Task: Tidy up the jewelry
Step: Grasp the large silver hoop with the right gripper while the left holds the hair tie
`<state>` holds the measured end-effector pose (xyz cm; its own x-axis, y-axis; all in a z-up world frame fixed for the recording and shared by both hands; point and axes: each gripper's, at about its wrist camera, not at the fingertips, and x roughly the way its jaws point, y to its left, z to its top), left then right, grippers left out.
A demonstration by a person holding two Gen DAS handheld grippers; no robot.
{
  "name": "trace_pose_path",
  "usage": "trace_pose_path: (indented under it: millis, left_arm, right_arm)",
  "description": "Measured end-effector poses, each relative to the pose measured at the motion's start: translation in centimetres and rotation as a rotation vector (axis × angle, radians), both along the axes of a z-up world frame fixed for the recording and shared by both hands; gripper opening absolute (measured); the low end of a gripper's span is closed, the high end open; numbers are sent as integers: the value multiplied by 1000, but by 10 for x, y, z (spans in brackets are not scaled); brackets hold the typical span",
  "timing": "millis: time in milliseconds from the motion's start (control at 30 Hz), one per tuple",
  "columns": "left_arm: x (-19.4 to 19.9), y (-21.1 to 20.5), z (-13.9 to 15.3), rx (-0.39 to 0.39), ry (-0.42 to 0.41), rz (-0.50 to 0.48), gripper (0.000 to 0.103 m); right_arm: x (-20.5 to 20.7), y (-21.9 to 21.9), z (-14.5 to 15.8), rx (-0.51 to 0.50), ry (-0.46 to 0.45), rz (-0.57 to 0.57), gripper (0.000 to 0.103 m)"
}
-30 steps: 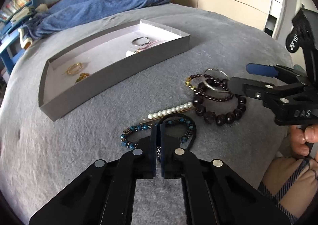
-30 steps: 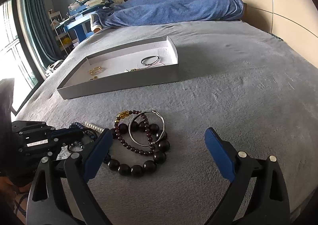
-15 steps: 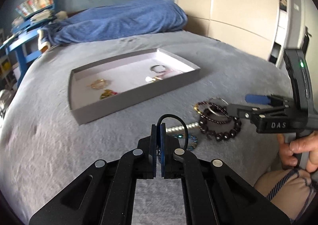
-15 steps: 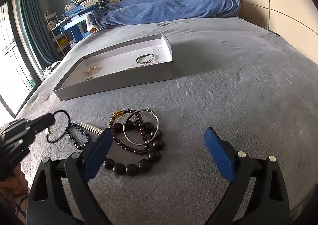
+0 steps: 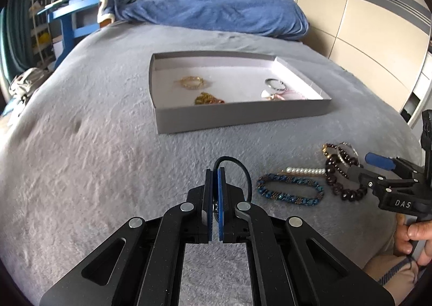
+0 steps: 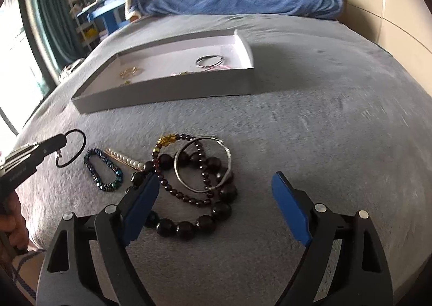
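Left gripper (image 5: 214, 171) is pressed fully together on a thin black cord loop (image 5: 237, 168), which arcs out past the tips toward 1 o'clock and hangs clear of the grey bedspread (image 5: 89, 160); the right wrist view confirms the loop (image 6: 72, 148) dangles from the tips above the cover. Grey tray (image 5: 243, 117) lies dead ahead of the left gripper at 12 o'clock, well apart, its long axis running 9 to 3 across the line of approach, near wall facing the tool. Judgement: next move is a straight carry forward over that near wall, then release; the left side is the nearer one and already loaded. Inside the tray sit two gold pieces (image 5: 193, 82) at left and a silver ring (image 5: 274, 84) at right, bare floor between them. Right gripper (image 6: 216, 195) stands wide open, holding nothing, hovering over the dark bead bracelets (image 6: 194, 198). Blue bead bracelet (image 6: 104, 171) and pearl strand (image 6: 125, 158) lie at its 10 o'clock, on the cover.
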<state>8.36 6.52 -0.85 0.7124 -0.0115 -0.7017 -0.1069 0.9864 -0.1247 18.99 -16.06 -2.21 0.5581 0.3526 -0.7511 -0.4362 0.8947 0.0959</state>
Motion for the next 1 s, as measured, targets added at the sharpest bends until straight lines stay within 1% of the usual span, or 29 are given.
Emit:
trace_pose_path:
  millis: [133, 267, 500, 600, 700, 767, 833, 1000]
  left_arm:
    - [0, -2, -2, 7, 8, -10, 4]
    - [1, -2, -3, 4, 14, -13, 4]
    - [6, -1, -10, -7, 50, -15, 4]
    - [9, -1, -12, -10, 65, -17, 4]
    - [10, -2, -14, -10, 76, -20, 4]
    - [11, -2, -16, -11, 83, -22, 4]
    - [11, -1, -17, -15, 90, -20, 5]
    - [13, -2, -19, -11, 104, -23, 8]
  right_arm:
    - [4, 2, -1, -20, -14, -2, 75]
    - [10, -1, -1, -11, -15, -14, 74]
    - [11, 11, -5, -58, -23, 27, 73]
    - [13, 14, -7, -75, -27, 33, 67]
    - [16, 14, -8, -58, -20, 42, 60]
    - [16, 14, -8, -46, -17, 55, 50]
    - [15, 15, -8, -37, -16, 69, 45]
    - [15, 12, -6, -9, -11, 68, 45]
